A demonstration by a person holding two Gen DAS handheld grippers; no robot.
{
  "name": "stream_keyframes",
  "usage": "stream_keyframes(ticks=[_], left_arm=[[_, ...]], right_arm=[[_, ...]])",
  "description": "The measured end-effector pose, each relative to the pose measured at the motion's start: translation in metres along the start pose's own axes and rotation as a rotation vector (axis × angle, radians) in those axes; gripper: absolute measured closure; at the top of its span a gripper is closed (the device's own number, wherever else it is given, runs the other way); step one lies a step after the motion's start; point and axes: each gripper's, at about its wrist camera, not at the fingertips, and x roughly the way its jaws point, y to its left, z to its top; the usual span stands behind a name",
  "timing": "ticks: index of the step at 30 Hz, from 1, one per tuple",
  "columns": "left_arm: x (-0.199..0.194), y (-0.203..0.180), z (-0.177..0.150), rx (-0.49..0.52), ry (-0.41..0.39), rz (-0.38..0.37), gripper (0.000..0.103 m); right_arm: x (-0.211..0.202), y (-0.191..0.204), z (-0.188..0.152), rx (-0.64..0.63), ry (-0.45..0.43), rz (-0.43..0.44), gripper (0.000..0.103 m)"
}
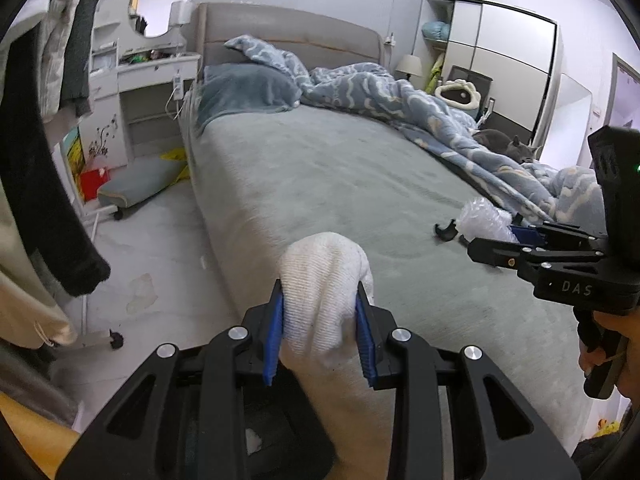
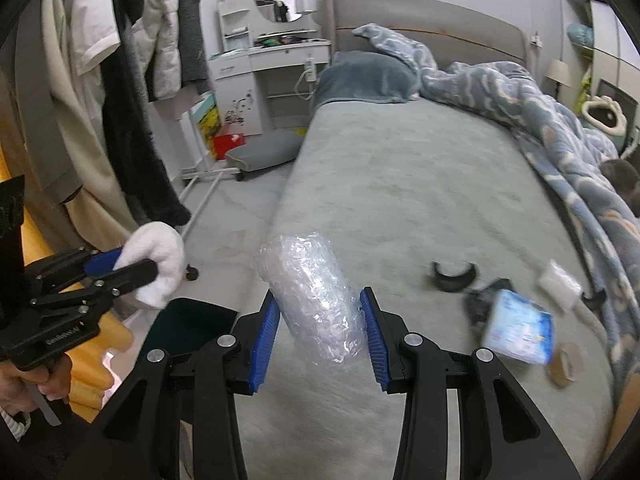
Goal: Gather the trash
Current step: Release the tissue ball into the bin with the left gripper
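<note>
While both hands are raised over the near end of the bed [image 1: 320,168], each gripper is closed on its own piece of trash. Left gripper [image 1: 320,328]: its two blue ribbed pads press the sides of a white wad [image 1: 324,280], which stands up between them and bulges beyond the fingertips; the wad is soft, ribbed like knit or towelling, and rounded at the top. Right gripper [image 2: 320,332]: its blue pads clamp a roll of bubble wrap [image 2: 308,292], held tilted between the fingers, with its upper end projecting past the tips; the roll is clear, crinkled, glossy and roughly cylindrical. Seen from the right wrist, the left gripper appears at far left with the white wad at its tip, near hanging clothes [image 2: 120,80]. On the grey, short-piled bed cover lie a black curved piece [image 2: 454,276], a blue-and-white packet [image 2: 520,332], a small white packet [image 2: 558,280] and a brown tape roll [image 2: 564,364], all well right of the bubble wrap. A rumpled blue patterned duvet [image 1: 400,100] runs along the far side.
</note>
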Motion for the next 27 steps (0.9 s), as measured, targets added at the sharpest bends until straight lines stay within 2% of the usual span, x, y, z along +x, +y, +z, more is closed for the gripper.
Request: stream_keyframes(ticks=[14,21,27], left_arm=[[0.017,0.077,-0.034,-0.074,0.196,0.11,0.068],[0.023,0.104,-0.052,-0.116,0.29,0.109,0.068],[0.035,0.123,-0.071,-0.133,0.402,0.096,0.068]], right_arm=[[0.05,0.077,0.009,-0.07,0.073,0.105,0.061],[0.075,0.107,0.006,-0.104,0.135,0.134,0.061],[0.091,0.122,0.003,-0.113,0.175,0.148,0.061]])
